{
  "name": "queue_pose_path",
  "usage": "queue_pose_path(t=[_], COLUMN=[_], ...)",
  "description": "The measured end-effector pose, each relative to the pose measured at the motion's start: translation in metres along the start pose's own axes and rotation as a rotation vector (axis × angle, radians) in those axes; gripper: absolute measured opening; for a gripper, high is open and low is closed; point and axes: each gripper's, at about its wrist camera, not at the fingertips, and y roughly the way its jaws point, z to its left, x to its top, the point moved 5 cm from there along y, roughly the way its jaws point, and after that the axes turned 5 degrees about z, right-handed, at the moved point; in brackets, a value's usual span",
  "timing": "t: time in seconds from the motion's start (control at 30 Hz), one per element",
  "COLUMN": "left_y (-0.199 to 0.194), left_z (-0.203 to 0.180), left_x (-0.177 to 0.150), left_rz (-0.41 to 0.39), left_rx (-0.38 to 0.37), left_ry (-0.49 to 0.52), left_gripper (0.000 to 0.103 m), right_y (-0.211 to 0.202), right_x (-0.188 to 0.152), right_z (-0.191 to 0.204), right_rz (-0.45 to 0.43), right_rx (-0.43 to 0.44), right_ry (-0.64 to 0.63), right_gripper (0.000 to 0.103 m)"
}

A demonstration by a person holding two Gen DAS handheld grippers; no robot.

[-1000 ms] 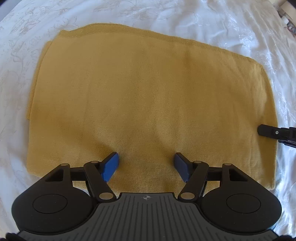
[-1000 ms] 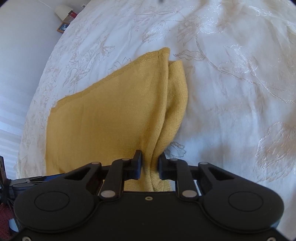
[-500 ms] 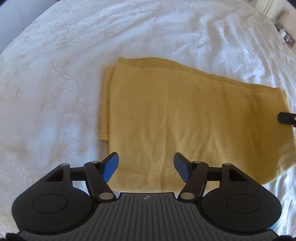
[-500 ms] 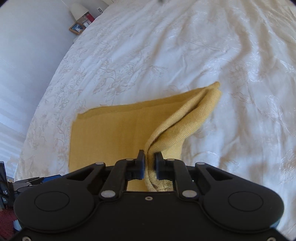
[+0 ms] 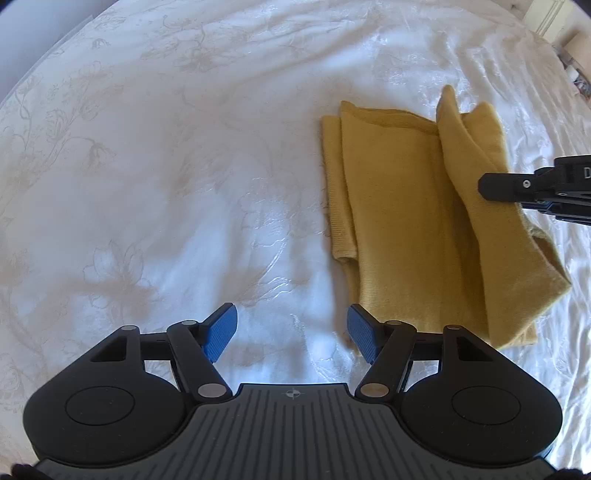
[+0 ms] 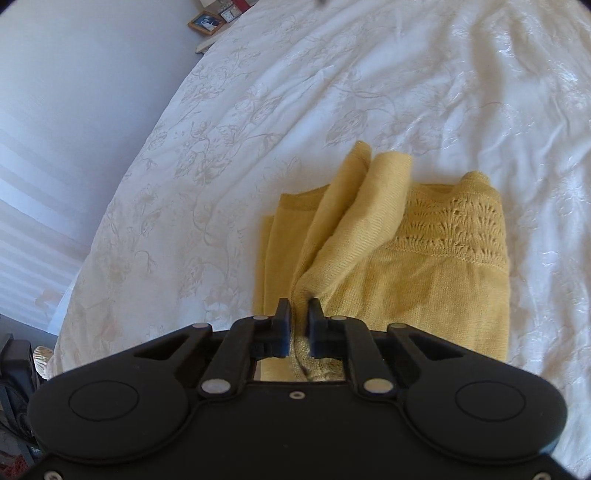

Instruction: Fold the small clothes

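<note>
We see a mustard-yellow knit garment point(image 5: 399, 229) lying on a white bedspread point(image 5: 166, 166) embroidered with pale flowers. In the left wrist view it sits to the right of centre, flat for most of its width, with a narrow folded strip showing along its left edge. The left gripper point(image 5: 291, 334) hangs over bare bedspread just beside the garment's near left corner; its blue pads point(image 5: 221, 332) stand well apart with nothing between them, so that claw is released. The right gripper point(image 6: 299, 326) is clenched on a bunched fold of the garment point(image 6: 424, 280), and its jaws are closing further on the cloth at this moment. From that pinch a flap of fabric rises and drapes over the flat layers, its two lifted tips pointing toward the far side of the bed. In the right wrist view we can also make out an openwork lace band across the far right part of the garment. From the left wrist view the right gripper shows only as a black finger entering from the right edge, over the raised flap; we cannot tell from there how much cloth it holds. At the top left of the right wrist view a small framed picture point(image 6: 207, 22) stands beyond the bed.
</note>
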Motion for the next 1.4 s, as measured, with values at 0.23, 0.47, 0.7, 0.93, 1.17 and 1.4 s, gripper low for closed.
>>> queue_pose_path(t=[0.23,0.47,0.7,0.93,1.17,1.4], left_y=[0.004,0.009,0.008,0.007,0.012,0.023], left_z=[0.028,0.037,0.038,0.013,-0.02,-0.042], left_x=[-0.004,-0.003,0.011,0.058,0.108,0.124], left_rz=[0.017,0.027,0.018,-0.02,-0.036,-0.004], left_rx=[-0.01,-0.026,-0.06,-0.168,-0.232,-0.27], left_ry=[-0.029,-0.046,-0.057,-0.02,0.046,0.108], left_gripper=[0.065,0.065,0.065,0.065,0.065,0.065], right_y=[0.043,0.057,0.044,0.02,0.034,0.078], right_x=[-0.002,0.0,0.0,-0.019,-0.052,-0.045], right_z=[0.025,0.043,0.051,0.029,0.048,0.051], right_rz=[0.052,0.047,-0.006,-0.032,0.013,0.085], right_rx=[-0.075,-0.029,-0.03,-0.167,-0.21,-0.288], right_ry=[-0.008,0.003,-0.026,-0.098,-0.245,-0.221], right_gripper=[0.017,0.006,0.016,0.041,0.05,0.05])
